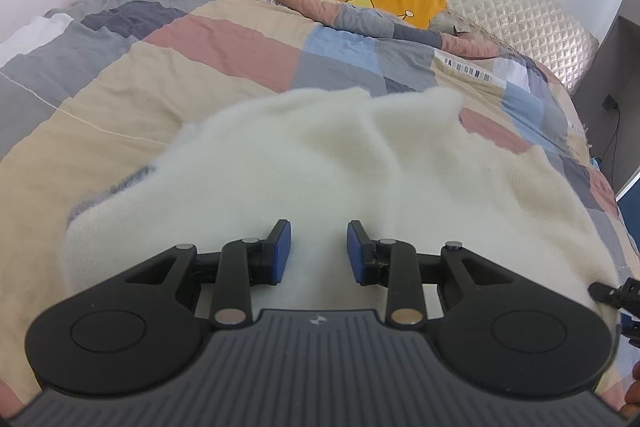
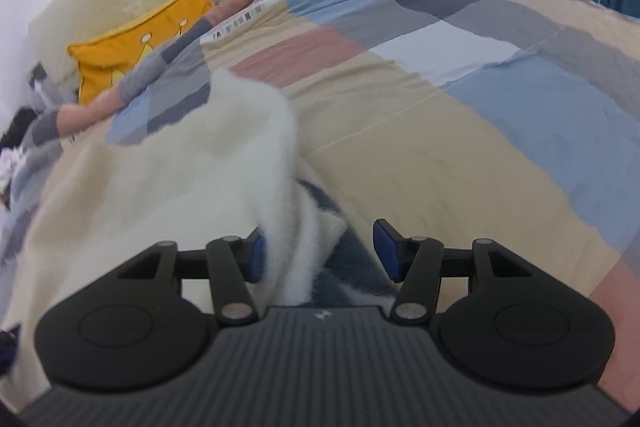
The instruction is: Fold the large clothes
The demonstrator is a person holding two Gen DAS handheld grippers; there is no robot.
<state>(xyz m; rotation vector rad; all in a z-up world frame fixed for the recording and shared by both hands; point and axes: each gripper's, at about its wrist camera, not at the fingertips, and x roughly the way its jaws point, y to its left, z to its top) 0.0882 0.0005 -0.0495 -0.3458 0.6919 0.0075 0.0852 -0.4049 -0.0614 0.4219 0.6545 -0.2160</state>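
Fuzzy cream sweater [image 1: 320,167] lies half-folded; our left claw [image 1: 319,251] gapes above it, right claw [image 2: 320,253] seemingly unclenched around its edge.

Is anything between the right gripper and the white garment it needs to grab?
Nothing visible. The white fluffy garment already lies between the right gripper's open jaws, its edge against the left pad, with only the patchwork quilt beyond.

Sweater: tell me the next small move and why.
Probably close the right tool on the sweater: its edge lies between the pads, which do not yet press it. The left tool sits over the fabric with a gap between its pads.
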